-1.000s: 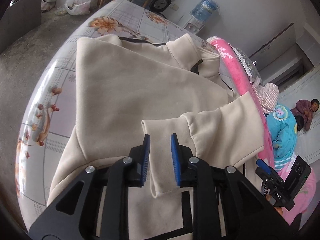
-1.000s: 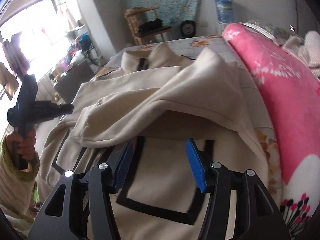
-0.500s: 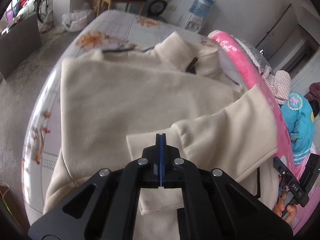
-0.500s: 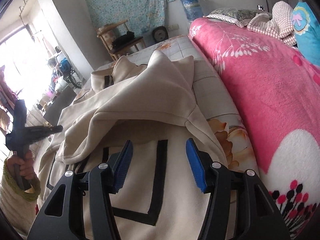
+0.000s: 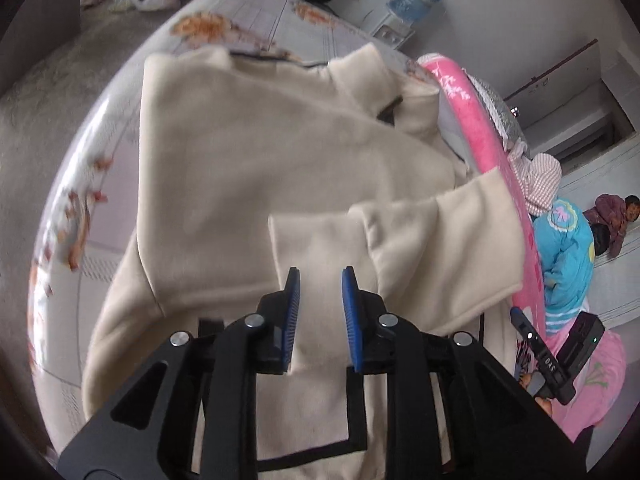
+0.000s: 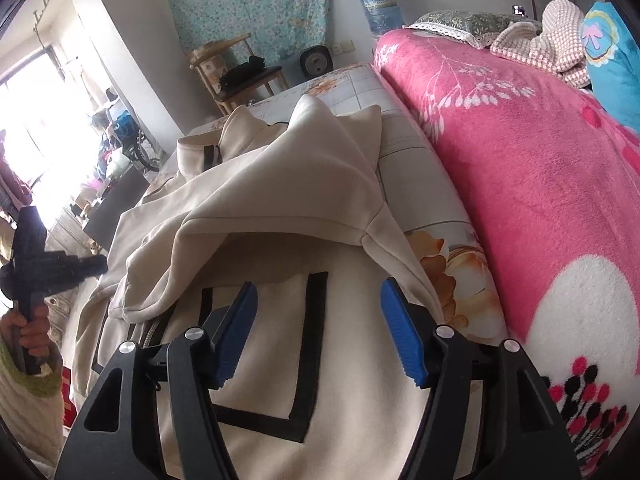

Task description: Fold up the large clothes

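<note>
Ribbed blue fingers (image 5: 291, 304) opening, gripping nothing, over soft cream fleece jacket (image 5: 248, 184), black-trimmed pocket (image 6: 304, 360)

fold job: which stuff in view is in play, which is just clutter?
In play:
cream jacket
its folded-over sleeve
left gripper, opening
right gripper, opening

Clutter:
pink blanket
water jug
wooden chair

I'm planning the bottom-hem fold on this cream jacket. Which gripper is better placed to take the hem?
Probably the right gripper: its opening jaws hang empty over the cream jacket near its black-outlined pocket. The left gripper, also opening, sits at the folded sleeve cuff.
</note>
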The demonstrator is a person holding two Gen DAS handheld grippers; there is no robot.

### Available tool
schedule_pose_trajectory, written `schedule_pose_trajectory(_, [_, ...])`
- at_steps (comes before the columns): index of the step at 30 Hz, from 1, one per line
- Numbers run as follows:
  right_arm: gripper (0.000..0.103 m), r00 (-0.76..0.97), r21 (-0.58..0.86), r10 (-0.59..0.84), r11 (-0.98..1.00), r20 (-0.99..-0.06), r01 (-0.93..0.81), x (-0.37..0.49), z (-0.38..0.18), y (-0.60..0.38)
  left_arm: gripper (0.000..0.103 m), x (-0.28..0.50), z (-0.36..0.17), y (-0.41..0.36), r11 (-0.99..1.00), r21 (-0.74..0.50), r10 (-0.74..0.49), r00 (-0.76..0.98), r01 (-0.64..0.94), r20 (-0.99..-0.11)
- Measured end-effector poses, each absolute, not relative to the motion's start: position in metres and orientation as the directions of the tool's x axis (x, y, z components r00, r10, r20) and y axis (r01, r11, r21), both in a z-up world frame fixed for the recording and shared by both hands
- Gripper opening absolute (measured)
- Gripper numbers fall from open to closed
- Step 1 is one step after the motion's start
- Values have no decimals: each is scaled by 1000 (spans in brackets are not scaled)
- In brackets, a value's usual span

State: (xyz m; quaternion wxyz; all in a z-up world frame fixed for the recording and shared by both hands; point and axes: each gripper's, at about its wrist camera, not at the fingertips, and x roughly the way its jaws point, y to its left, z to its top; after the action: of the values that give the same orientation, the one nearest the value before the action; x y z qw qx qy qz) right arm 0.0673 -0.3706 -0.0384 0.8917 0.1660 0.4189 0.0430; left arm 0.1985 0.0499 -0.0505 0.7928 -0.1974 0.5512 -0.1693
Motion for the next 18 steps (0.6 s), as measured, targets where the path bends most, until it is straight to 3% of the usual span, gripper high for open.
schedule_pose_trajectory(6, [68, 632, 284, 213, 959, -745, 12, 73, -40, -349, 31, 165, -74, 47, 901, -434, -416, 321, 15, -851])
schedule_pose_trajectory(10, [68, 640, 294, 225, 956, -734, 1, 73, -36, -345, 32, 168, -73, 44, 898, -440, -417, 342, 13, -842])
schedule_pose_trajectory(13, [68, 647, 295, 223, 956, -729, 2, 69, -33, -344, 31, 171, -71, 41, 856, -515, -493, 347, 32, -798])
schedule_pose_trajectory(18, [68, 651, 289, 211, 957, -729, 13, 61, -28, -344, 30, 177, -73, 35, 883, -470, -442, 376, 21, -814])
